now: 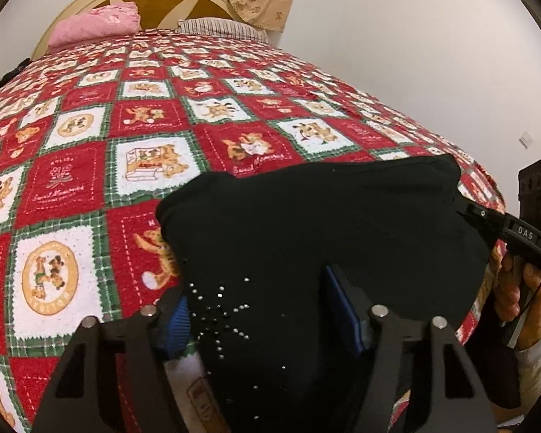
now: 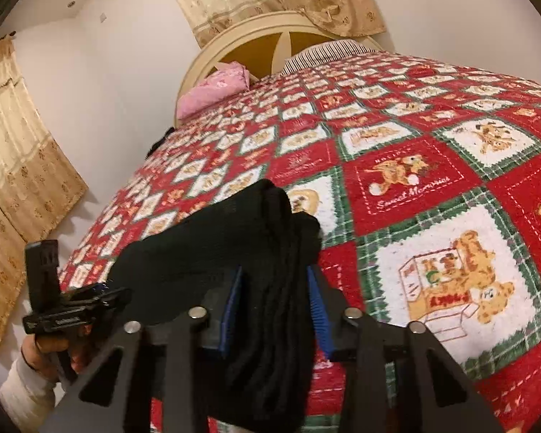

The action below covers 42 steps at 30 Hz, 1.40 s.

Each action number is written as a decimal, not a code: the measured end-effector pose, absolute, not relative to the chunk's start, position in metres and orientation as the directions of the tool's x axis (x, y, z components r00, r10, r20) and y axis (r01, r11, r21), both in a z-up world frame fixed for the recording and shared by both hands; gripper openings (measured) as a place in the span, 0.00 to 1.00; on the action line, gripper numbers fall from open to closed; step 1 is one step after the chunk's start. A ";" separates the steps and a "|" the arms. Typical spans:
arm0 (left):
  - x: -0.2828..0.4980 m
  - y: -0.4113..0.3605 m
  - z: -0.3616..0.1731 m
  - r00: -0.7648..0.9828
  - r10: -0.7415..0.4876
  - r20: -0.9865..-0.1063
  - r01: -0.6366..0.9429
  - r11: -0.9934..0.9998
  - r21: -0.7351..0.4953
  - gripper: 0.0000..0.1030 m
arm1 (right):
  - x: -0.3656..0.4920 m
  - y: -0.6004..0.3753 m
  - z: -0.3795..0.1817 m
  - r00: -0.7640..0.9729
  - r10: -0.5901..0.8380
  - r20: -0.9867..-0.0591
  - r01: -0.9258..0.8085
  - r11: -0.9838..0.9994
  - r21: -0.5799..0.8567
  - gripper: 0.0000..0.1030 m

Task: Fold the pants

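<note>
Black pants [image 1: 306,223] are shown bunched at the near edge of the bed, on the red checked quilt [image 1: 90,166], and stretched between the two grippers. The left gripper [image 1: 259,310] is clenched on the end bearing a rhinestone star; the right gripper [image 2: 274,299] is clenched on a thick gathered bundle of the opposite end. The long axis of the garment is thus seen running sideways, from one set of jaws to the other, with neither hand nearer. Open quilt lies ahead, toward the headboard [image 2: 270,36], where the cloth would presumably be laid.

Even indoor light, strong fisheye bending, dark corners.
</note>
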<state>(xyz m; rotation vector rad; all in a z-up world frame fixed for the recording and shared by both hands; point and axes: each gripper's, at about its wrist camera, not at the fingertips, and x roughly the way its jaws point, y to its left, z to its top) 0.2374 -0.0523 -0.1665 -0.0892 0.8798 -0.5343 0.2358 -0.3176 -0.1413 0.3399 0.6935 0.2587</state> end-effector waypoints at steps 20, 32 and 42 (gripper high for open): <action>0.243 -0.034 -0.174 0.469 -0.594 -0.654 0.377 0.804 -0.460 0.49 | 0.237 -0.330 -0.149 0.717 0.421 -0.555 -0.126 0.862 0.491 0.30; 0.234 -0.029 -0.159 0.479 -0.614 -0.627 0.430 0.788 -0.442 0.14 | 0.224 -0.316 -0.123 0.739 0.417 -0.529 -0.175 0.878 0.446 0.24; 0.215 0.025 -0.125 0.575 -0.605 -0.550 0.384 0.794 -0.472 0.13 | 0.242 -0.275 -0.088 0.702 0.482 -0.525 -0.302 0.868 0.393 0.23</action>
